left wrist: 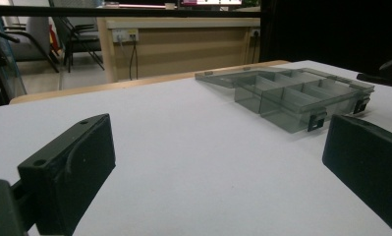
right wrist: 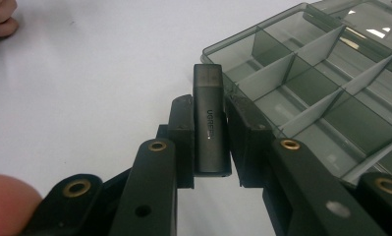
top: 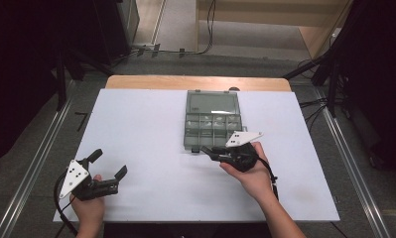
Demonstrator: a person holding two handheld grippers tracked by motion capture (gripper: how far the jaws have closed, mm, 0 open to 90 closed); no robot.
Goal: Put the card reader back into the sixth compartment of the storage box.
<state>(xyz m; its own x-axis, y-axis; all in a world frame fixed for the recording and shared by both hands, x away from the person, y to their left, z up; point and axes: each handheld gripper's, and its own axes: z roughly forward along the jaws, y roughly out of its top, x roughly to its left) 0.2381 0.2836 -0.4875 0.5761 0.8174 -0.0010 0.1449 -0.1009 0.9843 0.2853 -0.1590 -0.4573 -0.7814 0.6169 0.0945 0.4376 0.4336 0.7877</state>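
In the high view, the left hand-held gripper (top: pixel 108 162) sits at the near left of the white worktop (top: pixel 146 124) with its jaws spread wide over bare surface, well apart from everything else. The right hand-held gripper (top: pixel 209 150) reaches toward the near left corner of a smoky clear compartment box (top: pixel 213 126) whose lid lies folded open on the far side. In the left gripper view, both black jaws stand wide apart, and the compartment box (left wrist: pixel 296 96) lies ahead and to the right, its black latches facing this way; beyond the worktop's far edge stand a wooden desk (left wrist: pixel 183 42) and chairs (left wrist: pixel 78 34). In the right gripper view, the right hand-held gripper (right wrist: pixel 210 130) pinches a dark grey USB stick (right wrist: pixel 209 118) marked UGREEN, its long axis pointing straight out ahead along the jaws, its tip just beside the corner wall of the compartment box (right wrist: pixel 301 73), which lies ahead to the right with its cells bare.
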